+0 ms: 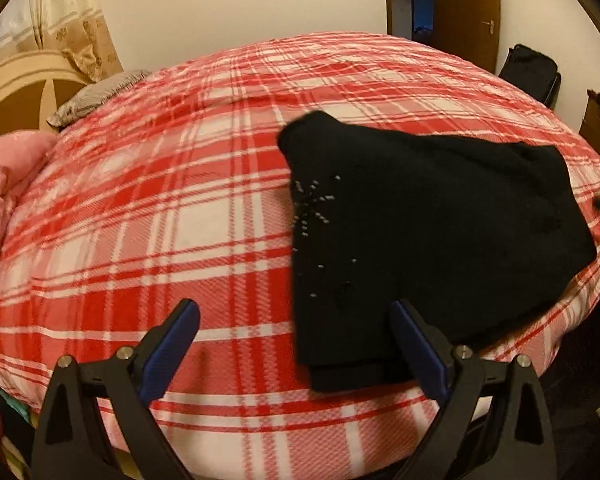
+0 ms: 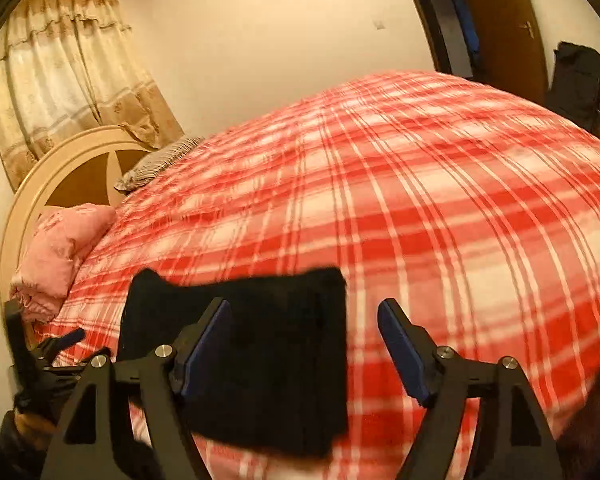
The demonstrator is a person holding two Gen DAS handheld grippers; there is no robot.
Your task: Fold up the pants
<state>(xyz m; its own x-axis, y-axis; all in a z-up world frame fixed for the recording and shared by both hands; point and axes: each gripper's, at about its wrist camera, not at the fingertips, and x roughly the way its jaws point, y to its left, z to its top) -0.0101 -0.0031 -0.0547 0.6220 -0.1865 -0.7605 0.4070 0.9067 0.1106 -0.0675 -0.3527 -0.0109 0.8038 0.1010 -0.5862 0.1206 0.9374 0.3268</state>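
Both pairs of jaws spread wide, nothing pinched, above black pants lying folded on a red plaid blanket.

Left gripper [image 1: 294, 322]: pants [image 1: 428, 232] spreading from centre toward 3 o'clock, near hem passing under the right-hand finger, most of the gap over bare blanket [image 1: 148, 208]. Right gripper [image 2: 306, 322]: pants [image 2: 268, 360] at 6 o'clock, left-hand finger over the cloth, right-hand finger beyond its edge, over blanket; contact impossible to tell.
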